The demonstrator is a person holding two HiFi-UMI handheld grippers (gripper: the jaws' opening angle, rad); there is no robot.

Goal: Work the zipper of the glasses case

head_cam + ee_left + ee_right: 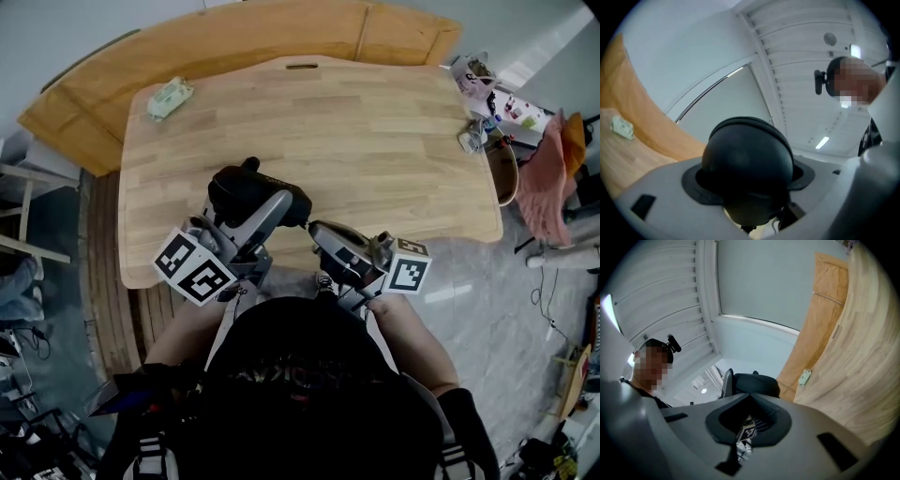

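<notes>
The black glasses case (242,187) is held in the air above the near edge of the wooden table (375,150). My left gripper (255,202) is shut on it, one jaw on each side. In the left gripper view the case's rounded end (747,159) fills the space between the two pads. My right gripper (314,230) is shut, its tip just right of the case's right end. In the right gripper view the case (757,383) shows just past the closed jaws (750,401). I cannot make out the zipper pull, or whether the pads pinch it.
A small green-and-white packet (170,97) lies at the table's far left corner. A curved wooden bench (234,42) runs behind the table. Small clutter (473,75) and a pink cloth (547,178) sit off the right edge. The person's body is close below the grippers.
</notes>
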